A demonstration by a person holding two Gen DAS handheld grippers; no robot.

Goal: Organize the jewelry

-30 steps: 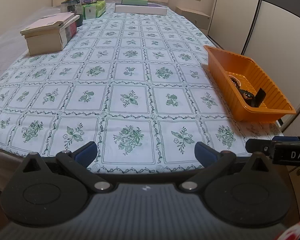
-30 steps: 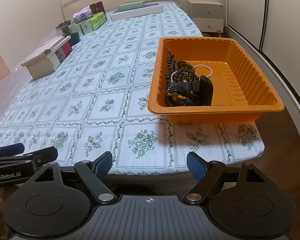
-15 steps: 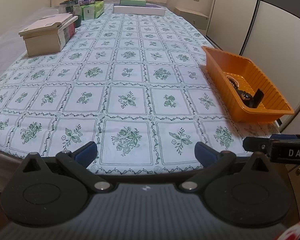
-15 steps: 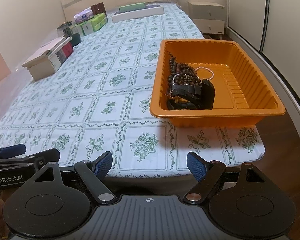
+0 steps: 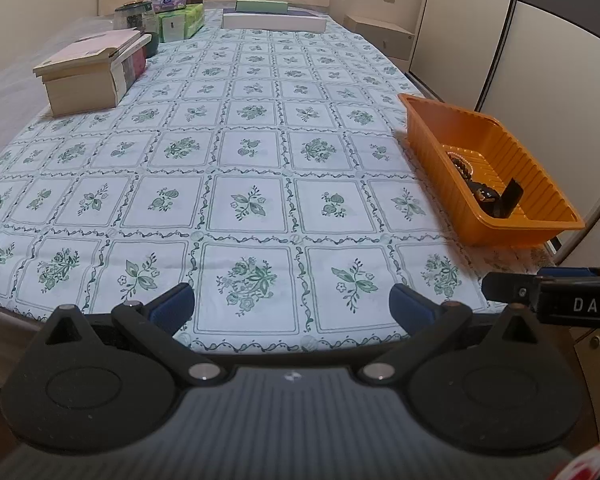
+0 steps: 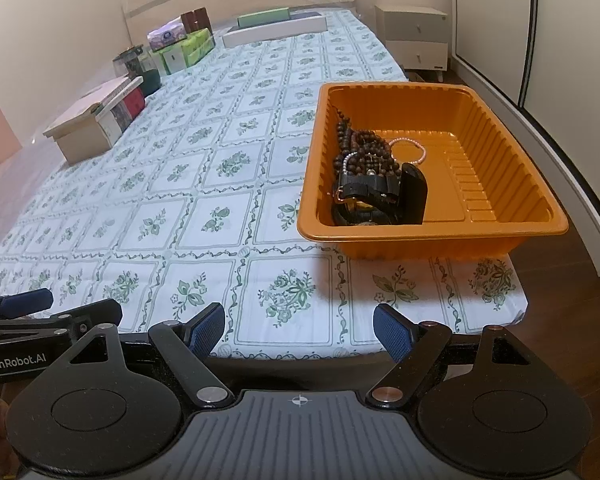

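Holding both grippers wide, empty: left gripper (image 5: pixel 292 300), right gripper (image 6: pixel 299 328). Orange tray (image 6: pixel 512 184) with jewelry (image 6: pixel 370 168) ahead of my right gripper; right nearer.

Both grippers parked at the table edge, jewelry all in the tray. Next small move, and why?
Probably bring the right gripper forward and down toward the jewelry pile in the orange tray. Its jaws stand open and empty, short of the tray, which sits straight ahead of it. The left gripper is also open and empty, but the tray lies off to its side.
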